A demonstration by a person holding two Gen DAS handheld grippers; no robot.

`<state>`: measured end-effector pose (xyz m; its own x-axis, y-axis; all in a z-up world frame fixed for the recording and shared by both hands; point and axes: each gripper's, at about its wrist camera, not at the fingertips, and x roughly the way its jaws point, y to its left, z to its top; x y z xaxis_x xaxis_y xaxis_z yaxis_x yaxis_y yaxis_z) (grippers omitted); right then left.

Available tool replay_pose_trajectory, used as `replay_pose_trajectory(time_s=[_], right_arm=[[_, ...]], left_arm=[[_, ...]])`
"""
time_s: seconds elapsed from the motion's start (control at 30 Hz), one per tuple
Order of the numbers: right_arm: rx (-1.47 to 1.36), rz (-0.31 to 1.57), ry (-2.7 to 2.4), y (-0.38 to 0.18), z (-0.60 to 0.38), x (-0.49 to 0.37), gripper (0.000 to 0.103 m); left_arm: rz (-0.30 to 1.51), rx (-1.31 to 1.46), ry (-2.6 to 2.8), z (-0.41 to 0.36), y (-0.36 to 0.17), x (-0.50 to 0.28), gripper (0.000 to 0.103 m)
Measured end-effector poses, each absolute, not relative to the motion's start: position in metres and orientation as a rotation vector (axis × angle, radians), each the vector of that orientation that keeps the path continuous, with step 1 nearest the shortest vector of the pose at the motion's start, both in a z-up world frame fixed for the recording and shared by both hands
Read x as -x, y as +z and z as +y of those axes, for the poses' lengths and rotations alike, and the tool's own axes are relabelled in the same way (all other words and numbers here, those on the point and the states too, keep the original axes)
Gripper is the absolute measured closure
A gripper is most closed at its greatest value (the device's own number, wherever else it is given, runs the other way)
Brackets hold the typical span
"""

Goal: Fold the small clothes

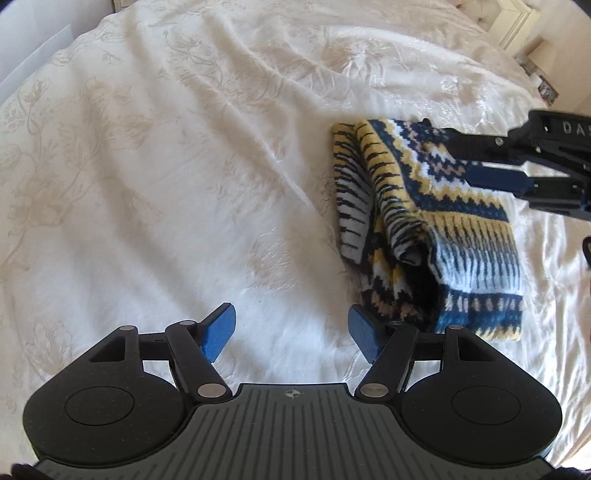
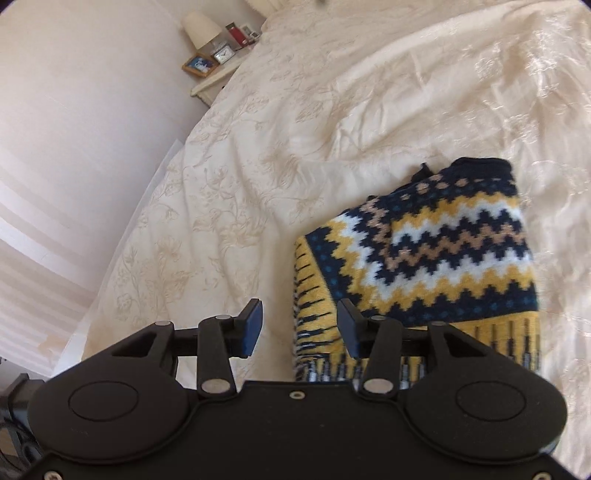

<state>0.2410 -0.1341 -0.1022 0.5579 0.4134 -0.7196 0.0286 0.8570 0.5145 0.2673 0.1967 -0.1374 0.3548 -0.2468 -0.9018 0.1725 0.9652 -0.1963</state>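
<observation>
**Folded knit lies on the bedspread, both grippers empty**

A small patterned sweater [image 1: 424,221], knitted in navy, yellow, white and tan zigzags, lies folded into a compact bundle on the cream floral bedspread [image 1: 166,166]. In the left wrist view it sits toward 3 o'clock of the frame, its long axis running from about 11 o'clock down to 5 o'clock. The ribbed striped bands bunch along its left and lower sides, and a fold gapes dark near its bottom middle. In the right wrist view the same sweater [image 2: 436,251] fills the 4 o'clock area, with a dark navy edge at its far end near 1 o'clock and the yellow ribbed band closest to the camera.

The left gripper [image 1: 291,334] hovers above bare bedspread with its jaws wide apart and nothing between them; its right blue pad is just beside the sweater's near corner. The right gripper [image 2: 300,328] also stands open and empty, its right finger over the sweater's ribbed edge, its left finger over the bedspread; whether it touches the knit cannot be told.

The right gripper's body, seen from the left wrist at 3 o'clock, carries raised letters reading "DAS", cut off by the frame edge.

A bedside table [image 2: 218,79] at 11 o'clock holds a lamp [image 2: 201,29], a small clock [image 2: 224,55] and a framed picture [image 2: 199,64].
</observation>
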Motion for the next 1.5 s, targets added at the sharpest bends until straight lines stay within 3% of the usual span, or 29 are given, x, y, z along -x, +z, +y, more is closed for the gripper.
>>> replay_pose_trajectory(time_s=[0.5, 1.23, 1.5], right_arm=[[-0.486, 1.013, 0.068, -0.13, -0.189, -0.167, 0.046], [-0.553, 0.994, 0.139, -0.138, -0.211, -0.164, 0.046], [-0.563, 1.001, 0.152, -0.143, -0.223, -0.164, 0.046]], left_arm=[[1.245, 0.188, -0.466, 0.121, -0.154, -0.295, 0.037], [1.296, 0.222, -0.368, 0.115, -0.183, -0.303, 0.037], [1.205, 0.191, -0.354, 0.102, -0.172, -0.299, 0.038]])
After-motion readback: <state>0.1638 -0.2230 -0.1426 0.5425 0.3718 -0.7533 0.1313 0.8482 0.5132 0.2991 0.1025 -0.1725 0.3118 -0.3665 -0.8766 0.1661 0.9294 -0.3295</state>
